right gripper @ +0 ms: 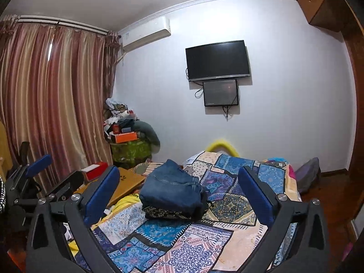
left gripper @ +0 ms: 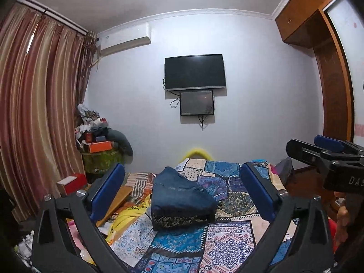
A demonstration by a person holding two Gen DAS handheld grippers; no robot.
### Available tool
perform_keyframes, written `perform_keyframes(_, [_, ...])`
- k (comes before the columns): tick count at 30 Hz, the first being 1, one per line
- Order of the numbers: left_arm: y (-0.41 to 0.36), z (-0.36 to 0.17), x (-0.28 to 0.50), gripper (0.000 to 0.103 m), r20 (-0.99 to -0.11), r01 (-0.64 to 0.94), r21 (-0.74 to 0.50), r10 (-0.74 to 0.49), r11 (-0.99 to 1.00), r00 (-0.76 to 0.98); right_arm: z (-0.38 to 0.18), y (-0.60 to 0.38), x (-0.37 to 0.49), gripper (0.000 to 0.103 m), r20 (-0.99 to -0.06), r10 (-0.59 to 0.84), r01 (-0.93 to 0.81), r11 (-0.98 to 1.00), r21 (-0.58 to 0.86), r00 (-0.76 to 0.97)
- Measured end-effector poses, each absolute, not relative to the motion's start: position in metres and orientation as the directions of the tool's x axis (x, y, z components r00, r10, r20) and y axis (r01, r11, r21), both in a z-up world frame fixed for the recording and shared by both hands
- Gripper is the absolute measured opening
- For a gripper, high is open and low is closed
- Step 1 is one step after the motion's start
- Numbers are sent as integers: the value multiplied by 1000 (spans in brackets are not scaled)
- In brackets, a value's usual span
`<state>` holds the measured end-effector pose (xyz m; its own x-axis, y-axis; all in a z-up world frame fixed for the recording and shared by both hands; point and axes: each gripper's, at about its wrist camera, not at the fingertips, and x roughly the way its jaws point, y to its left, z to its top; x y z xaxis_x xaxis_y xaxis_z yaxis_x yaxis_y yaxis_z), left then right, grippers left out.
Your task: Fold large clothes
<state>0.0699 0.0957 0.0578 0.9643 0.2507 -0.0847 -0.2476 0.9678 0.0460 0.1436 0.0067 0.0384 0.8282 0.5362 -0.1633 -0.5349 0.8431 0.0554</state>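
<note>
Blue folded jeans [left gripper: 182,195] lie on the patchwork bedspread [left gripper: 229,238] while both claws, left [left gripper: 182,195] and right [right gripper: 179,195], gape released above.

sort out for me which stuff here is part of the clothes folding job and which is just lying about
Part of the job:
- folded blue denim garment
- dark patterned folded cloth beneath it
- left gripper, open
- right gripper, open
- patchwork bedspread as work surface

Just lying about:
- yellow printed cloth
- flat wooden board
- red and white box
- orange box on the corner pile
- wall-mounted black television
</note>
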Motion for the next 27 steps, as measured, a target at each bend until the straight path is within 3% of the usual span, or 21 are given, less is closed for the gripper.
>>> perform_keyframes(27, [100, 48, 75, 102, -117, -278, 19, 278, 960, 953, 26, 8, 135, 103, -225, 539, -544, 838, 42, 812])
